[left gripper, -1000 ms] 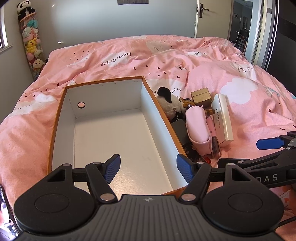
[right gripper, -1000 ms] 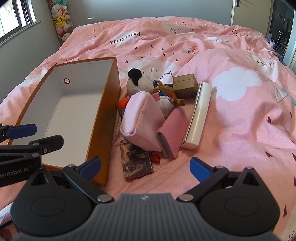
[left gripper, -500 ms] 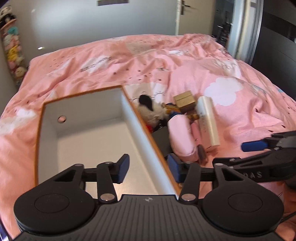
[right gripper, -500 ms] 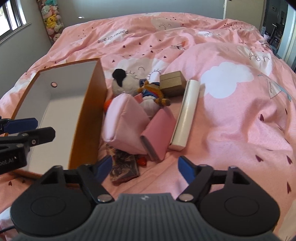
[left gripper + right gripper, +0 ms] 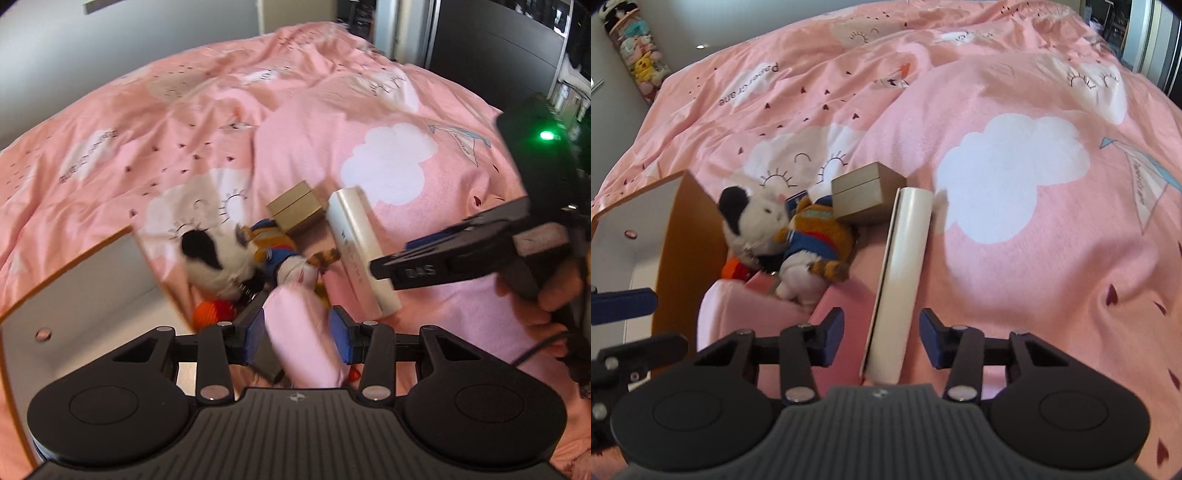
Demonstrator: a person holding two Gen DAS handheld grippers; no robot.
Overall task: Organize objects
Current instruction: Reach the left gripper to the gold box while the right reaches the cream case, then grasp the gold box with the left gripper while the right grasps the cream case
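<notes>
Your left gripper (image 5: 297,334) has just been narrowing its jaws and now straddles the pink pouch (image 5: 303,332), which lies just right of the empty orange box (image 5: 685,236); whether the pads press on it yet, I cannot tell. The pouch looks soft and light, so take it across its middle and expect it to sag. Your right gripper (image 5: 882,338), jaws also just closing in, stands apart around the near end of the long white box (image 5: 905,266), not yet touching. That box seems stiff, smooth, perhaps slippery; grip its long flat sides
</notes>
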